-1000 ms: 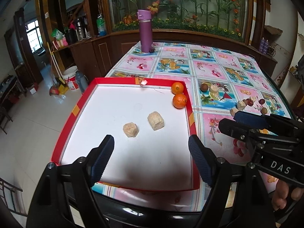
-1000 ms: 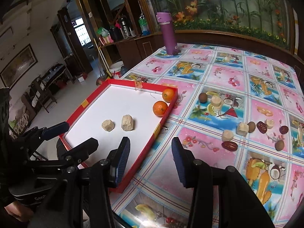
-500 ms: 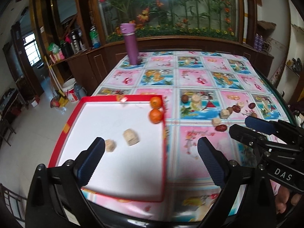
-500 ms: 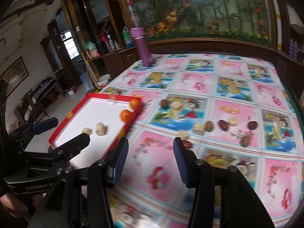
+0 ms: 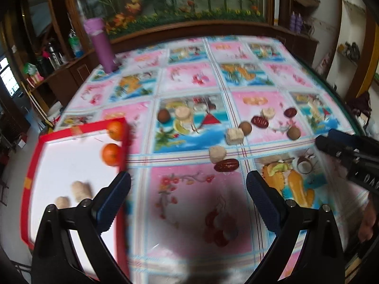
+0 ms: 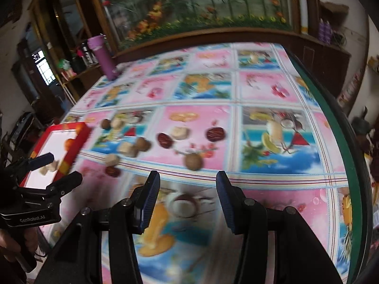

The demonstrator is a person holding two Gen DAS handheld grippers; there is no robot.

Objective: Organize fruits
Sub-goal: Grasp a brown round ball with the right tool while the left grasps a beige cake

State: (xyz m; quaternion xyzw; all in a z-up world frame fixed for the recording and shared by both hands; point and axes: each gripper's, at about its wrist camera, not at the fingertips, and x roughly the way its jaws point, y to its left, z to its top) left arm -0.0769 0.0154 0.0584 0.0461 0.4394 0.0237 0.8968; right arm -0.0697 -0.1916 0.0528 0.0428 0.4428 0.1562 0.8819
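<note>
The left hand-held gripper [image 5: 188, 190] stands wide open with nothing between its pads; its jaws have just been opening further. Compared with a second ago, when it hung over the white floor of the red-rimmed tray [image 5: 33, 165], it now sits over a pink square of the bench [image 5: 189, 75], with the tray off to its left. The right hand-held gripper [image 6: 187, 194] is partly open and also empty, and it too has swung away from the tray, toward the right side of the bench.

Just ahead of the left hand-held gripper lie a dark red date [image 5: 226, 165] and a pale cut chunk [image 5: 217, 153]; beyond them sit a second pale chunk [image 5: 234, 136] and a brown round fruit [image 5: 245, 127], touching or nearly so. More dates and brown fruits are scattered further right.

In the tray, 2 oranges [image 5: 111, 153] rest by its right rim and 2 pale chunks [image 5: 81, 190] lie nearer.

Both views are smeared by motion. I judge the hands are heading for the next loose pieces, the date likely being closest.
</note>
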